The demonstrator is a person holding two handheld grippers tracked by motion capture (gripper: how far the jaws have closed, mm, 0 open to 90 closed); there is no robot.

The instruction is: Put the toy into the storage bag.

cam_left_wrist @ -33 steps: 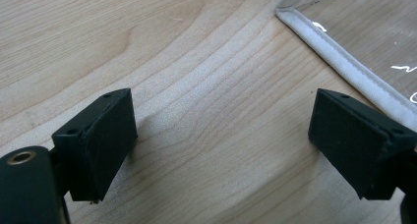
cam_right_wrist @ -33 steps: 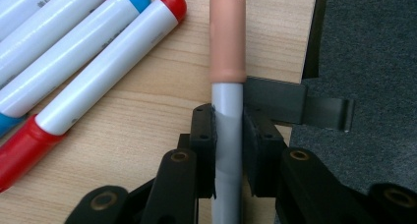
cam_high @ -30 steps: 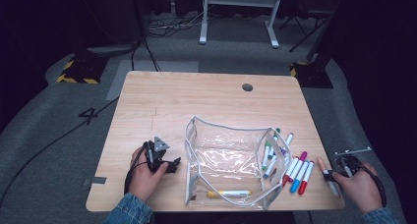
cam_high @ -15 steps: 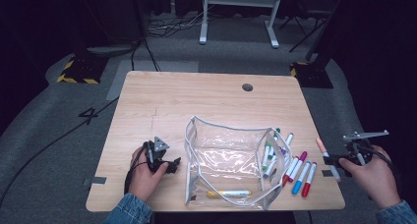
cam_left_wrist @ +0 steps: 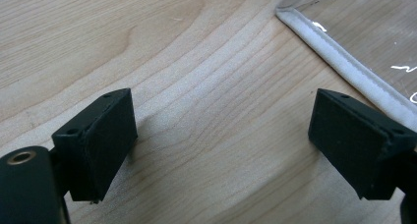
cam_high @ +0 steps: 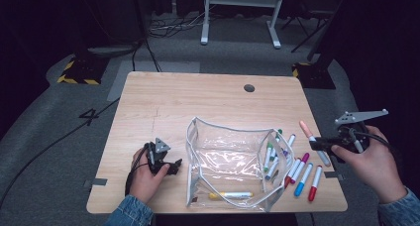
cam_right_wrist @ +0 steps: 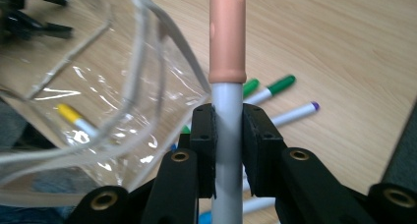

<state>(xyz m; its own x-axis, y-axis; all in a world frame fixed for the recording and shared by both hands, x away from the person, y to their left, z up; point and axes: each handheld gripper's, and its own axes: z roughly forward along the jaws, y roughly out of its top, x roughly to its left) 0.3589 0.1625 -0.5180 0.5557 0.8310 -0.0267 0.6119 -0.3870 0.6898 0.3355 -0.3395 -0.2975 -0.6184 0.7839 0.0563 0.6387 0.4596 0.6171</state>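
A clear plastic pouch point(cam_high: 233, 161) with a white zip edge lies open on the wooden table point(cam_high: 198, 102); one yellow-capped marker point(cam_high: 230, 195) is inside. Several markers point(cam_high: 302, 174) lie loose by its right side. My right gripper point(cam_high: 322, 142) hangs above the table's right edge, shut on a grey marker with a peach cap point(cam_high: 307, 129). In the right gripper view the pads point(cam_right_wrist: 204, 140) clamp the barrel below the peach cap point(cam_right_wrist: 227, 37), with the pouch point(cam_right_wrist: 98, 86) beyond. My left gripper point(cam_high: 173, 166) rests open on the wood just left of the pouch, nothing between its pads point(cam_left_wrist: 103, 135).
Green and purple-tipped markers point(cam_right_wrist: 275, 86) lie on the wood behind the held one. A round cable hole point(cam_high: 249, 87) sits near the table's far edge. The pouch's white seam point(cam_left_wrist: 344, 62) runs close to my left gripper's right pad. Dark floor and a desk frame point(cam_high: 237, 13) lie beyond.
My right hand has risen from the table's right front corner and drifted farther away, carrying the peach-capped marker. The left hand and the pouch have stayed put.
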